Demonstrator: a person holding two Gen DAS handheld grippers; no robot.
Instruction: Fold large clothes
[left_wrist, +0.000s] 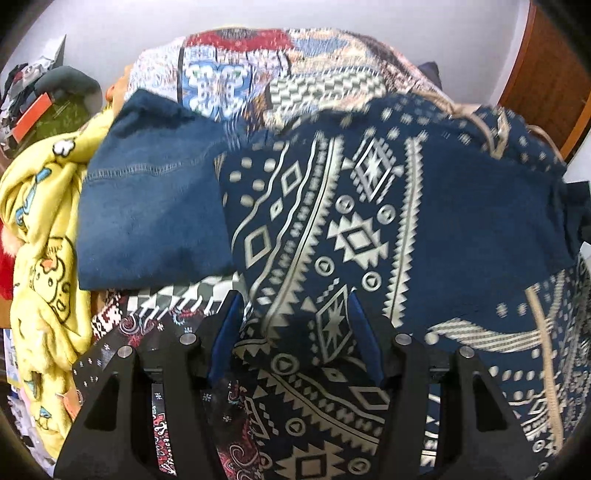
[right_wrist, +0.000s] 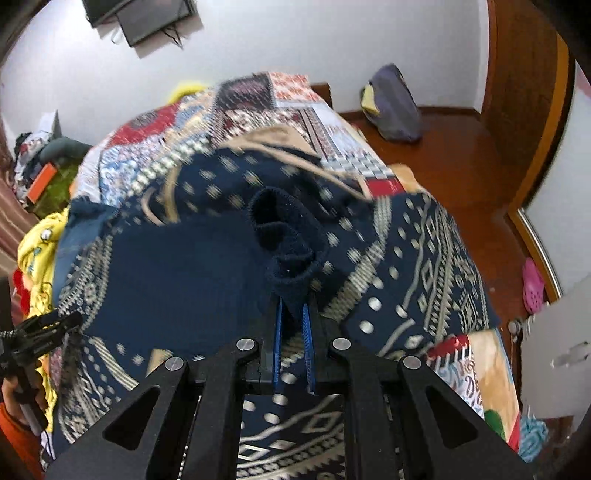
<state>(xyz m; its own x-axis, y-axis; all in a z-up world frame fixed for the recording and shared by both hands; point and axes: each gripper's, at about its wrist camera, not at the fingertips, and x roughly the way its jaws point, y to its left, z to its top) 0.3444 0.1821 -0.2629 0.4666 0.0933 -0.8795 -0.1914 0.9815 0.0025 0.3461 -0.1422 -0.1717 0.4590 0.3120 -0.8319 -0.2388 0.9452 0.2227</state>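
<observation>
A navy garment with a cream geometric pattern lies spread over the bed. My left gripper stands at its near edge, and a thick fold of the patterned cloth fills the gap between the half-apart blue pads. In the right wrist view the garment covers the bed's middle. My right gripper is shut on the garment's dark ribbed cuff, and the sleeve is lifted above the body of the cloth. At that view's left edge, a hand in an orange sleeve holds the left gripper.
A patchwork bedspread lies under the garment. A plain blue folded cloth and a yellow cartoon blanket lie to the left. A grey bag and a pink shoe sit on the wooden floor at the right.
</observation>
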